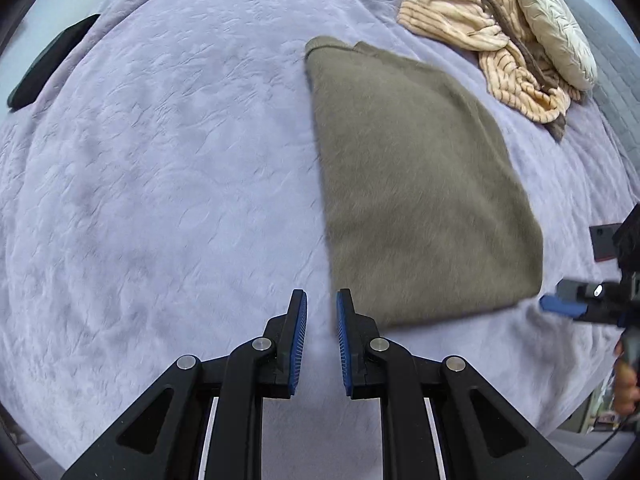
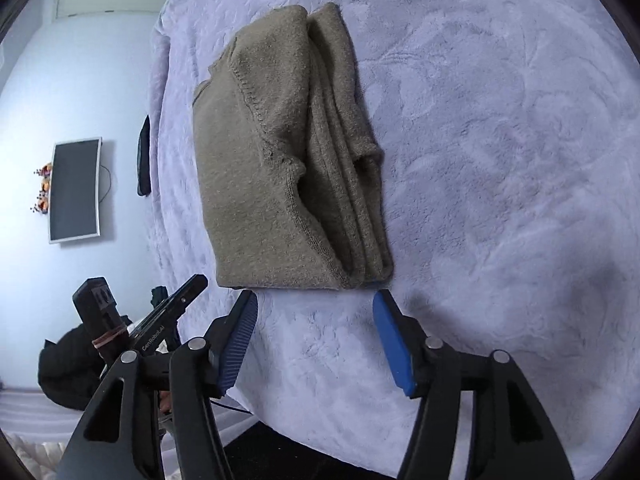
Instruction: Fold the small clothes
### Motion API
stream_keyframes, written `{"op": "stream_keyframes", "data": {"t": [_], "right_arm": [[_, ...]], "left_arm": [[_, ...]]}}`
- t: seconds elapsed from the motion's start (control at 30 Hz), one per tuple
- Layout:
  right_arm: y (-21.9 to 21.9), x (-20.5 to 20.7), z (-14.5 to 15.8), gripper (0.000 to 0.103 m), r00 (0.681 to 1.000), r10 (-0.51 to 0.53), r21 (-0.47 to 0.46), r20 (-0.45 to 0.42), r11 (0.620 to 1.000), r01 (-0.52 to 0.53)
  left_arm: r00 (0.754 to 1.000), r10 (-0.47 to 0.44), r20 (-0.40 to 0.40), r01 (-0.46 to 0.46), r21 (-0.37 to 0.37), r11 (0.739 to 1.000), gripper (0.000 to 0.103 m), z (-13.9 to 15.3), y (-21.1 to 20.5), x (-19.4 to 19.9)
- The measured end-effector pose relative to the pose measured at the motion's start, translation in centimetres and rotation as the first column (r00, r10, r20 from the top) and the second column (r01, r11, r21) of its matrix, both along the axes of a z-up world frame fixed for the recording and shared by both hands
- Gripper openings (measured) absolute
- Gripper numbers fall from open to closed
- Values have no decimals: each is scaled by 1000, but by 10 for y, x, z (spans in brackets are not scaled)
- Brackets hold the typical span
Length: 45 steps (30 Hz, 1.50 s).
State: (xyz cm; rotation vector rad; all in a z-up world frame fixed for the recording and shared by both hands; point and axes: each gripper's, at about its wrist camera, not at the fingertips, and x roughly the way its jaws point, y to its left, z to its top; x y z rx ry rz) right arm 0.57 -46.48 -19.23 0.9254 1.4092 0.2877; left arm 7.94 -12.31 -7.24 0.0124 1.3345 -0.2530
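Softly fuzzy olive sweater (image 2: 280, 152) (folded rectangle), plush blanket (image 1: 160, 160)

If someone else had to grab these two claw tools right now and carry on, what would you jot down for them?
Left claw: narrowly open, empty, at the near edge of the olive sweater.
Right claw: wide open, empty, just short of the sweater's near edge.
Sweater: folded into a compact stack on the lavender blanket, its layered edges showing in the right wrist view.
Left: a striped beige garment lies crumpled at the far side beside a cream pillow, still unfolded. Probably fold that next.
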Motion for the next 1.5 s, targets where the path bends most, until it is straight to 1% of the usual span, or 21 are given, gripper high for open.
{"op": "stream_keyframes", "data": {"t": [0.03,0.07,0.1,0.17,0.23,0.33,0.47,0.57,0.63,0.7,0.77,0.8,0.87,1.07,1.1,1.13,1.17,1.2,1.33,1.43,1.5], "right_arm": [[1,1,-4,64,1000,-24,-11,-14,1000,24],[0,1,-6,55,999,-44,-9,-17,999,44],[1,4,-9,35,998,-66,1,-9,998,66],[3,12,-15,23,997,-73,-74,-40,995,70],[2,14,-25,23,996,-51,-145,-72,989,41],[0,10,-32,24,994,-51,-152,-95,988,36],[1,5,-16,28,997,-20,-176,-76,984,6],[1,12,6,28,999,30,-240,-33,970,-37],[-1,21,20,36,999,43,-260,13,965,-39],[-8,38,30,64,998,38,-258,55,966,-22],[-9,55,35,65,996,32,-259,83,966,-9],[-9,65,36,65,995,32,-260,91,965,-7],[-11,82,34,65,994,30,-274,104,962,0],[-6,130,18,64,997,19,-263,77,965,2],[-6,137,14,61,997,19,-270,68,963,0],[-4,142,12,55,998,17,-274,63,962,1],[-4,146,11,35,998,18,-275,63,961,1],[-3,150,10,20,998,20,-286,64,958,-1],[-8,158,0,18,1000,12,-378,21,926,-3],[-18,155,-7,18,1000,-8,-373,7,928,10],[-18,152,-4,18,1000,2,-379,12,925,3]], "left_arm": [[1000,-22,4,22,-7,1000,16,-2,-7,5],[999,-49,7,49,-8,999,16,-5,-16,10],[997,-78,-2,78,-7,997,16,-9,-23,13],[992,-124,-28,125,40,991,16,-26,-36,16],[988,-154,-31,156,73,985,16,-41,-42,10],[980,-197,-19,198,100,975,16,-43,-44,1],[986,-161,-44,164,78,983,16,-35,-39,3],[991,-125,-44,128,75,989,16,-29,-36,8],[994,-106,-35,109,71,992,17,-25,-30,6],[996,-89,-29,91,60,994,17,-21,-27,7],[997,-75,-27,77,61,995,62,-18,-25,9],[998,-60,-13,61,73,996,96,-16,-23,9],[998,-51,22,49,76,996,98,-9,-22,9],[1000,-20,-7,20,63,998,98,-8,-22,21],[1000,-14,-7,14,60,998,98,-7,-22,22],[1000,-4,-6,5,55,998,98,-5,-21,25],[1000,2,-6,-2,53,999,98,-4,-21,27],[1000,8,-5,-8,50,999,98,-4,-20,29],[999,25,-39,-21,80,997,98,-15,-22,38],[997,16,-76,-6,129,992,98,-23,-26,38],[997,7,-74,3,132,991,98,-24,-28,34]]}}
